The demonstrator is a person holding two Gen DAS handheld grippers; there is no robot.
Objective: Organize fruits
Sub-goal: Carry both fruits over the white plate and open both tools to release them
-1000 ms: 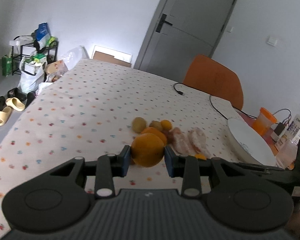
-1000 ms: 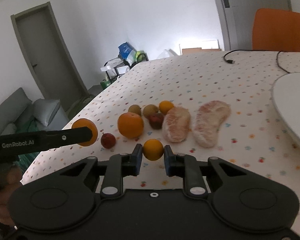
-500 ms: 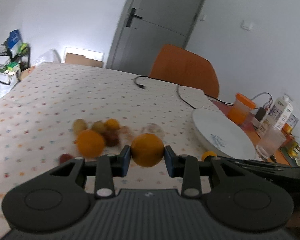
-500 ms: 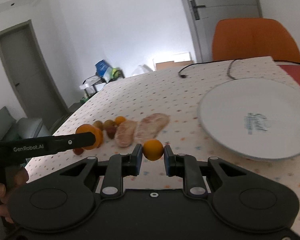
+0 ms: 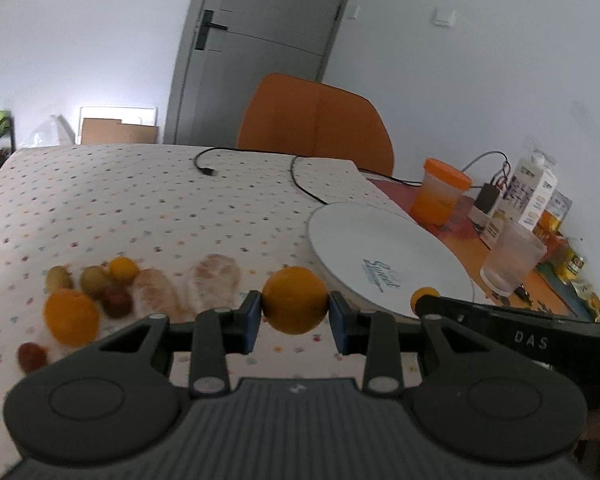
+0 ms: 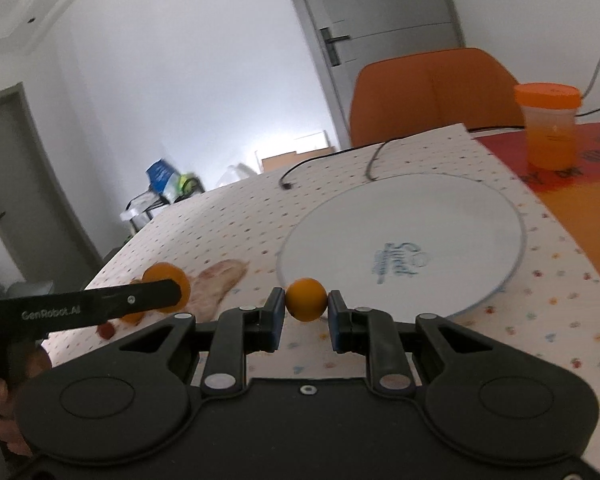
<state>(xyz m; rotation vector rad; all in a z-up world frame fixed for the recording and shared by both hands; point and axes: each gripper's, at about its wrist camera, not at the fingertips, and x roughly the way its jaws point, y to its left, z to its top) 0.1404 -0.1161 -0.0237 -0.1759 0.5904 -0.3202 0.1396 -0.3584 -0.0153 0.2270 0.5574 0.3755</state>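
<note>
White walls, a grey door [image 5: 256,56] and an orange chair [image 5: 316,120] lie behind the worktop [image 5: 140,200], spread with a dotted cloth. Left hand-held gripper [image 5: 295,320] grasps a large orange [image 5: 295,300] between its pads, raised just beside the near rim of the white plate [image 5: 384,256]. Right hand-held gripper [image 6: 306,318] is clenched on a small orange fruit [image 6: 306,299] before the same plate. Remaining fruits, including two peeled citrus halves [image 5: 188,284], rest on the cloth to the left.

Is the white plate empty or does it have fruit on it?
Empty. The white plate shows only its blue writing; no fruit lies on it.
</note>
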